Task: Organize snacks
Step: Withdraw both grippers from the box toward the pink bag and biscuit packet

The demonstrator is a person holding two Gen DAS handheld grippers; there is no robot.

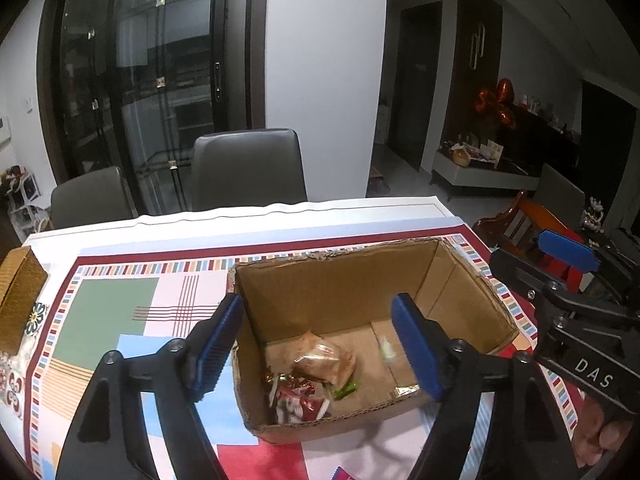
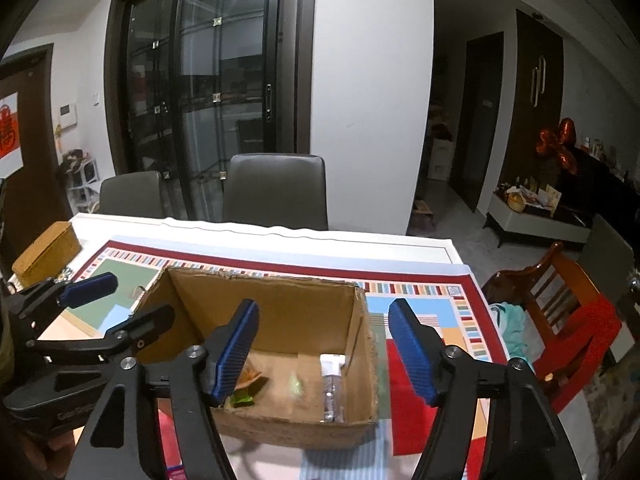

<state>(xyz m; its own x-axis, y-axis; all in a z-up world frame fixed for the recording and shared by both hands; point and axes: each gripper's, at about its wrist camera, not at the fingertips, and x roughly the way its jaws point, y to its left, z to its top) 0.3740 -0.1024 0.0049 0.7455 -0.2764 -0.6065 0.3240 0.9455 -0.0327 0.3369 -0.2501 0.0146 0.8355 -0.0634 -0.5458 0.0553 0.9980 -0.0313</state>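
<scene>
Cardboard box (image 1: 344,292) long axis left-right, snacks (image 1: 320,364) inside, left gripper (image 1: 320,352) and right gripper (image 2: 324,354) fingers spread, empty

The open brown cardboard box (image 1: 340,292) looks matt with rough torn edges; the crinkly red foil snack packet (image 1: 298,398) inside is glossy, the ribbed blue fingers (image 1: 216,344) rubbery.

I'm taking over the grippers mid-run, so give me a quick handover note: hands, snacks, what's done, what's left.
Left gripper: open, empty, over the box.
Right gripper: open, empty, over the same box.
In the box: red packet, clear bag, green wrapper, a pale piece blurred, and a tube by the right wall.
Done: those snacks are boxed.
Left: no loose snacks clearly in view; check the table near you.
</scene>
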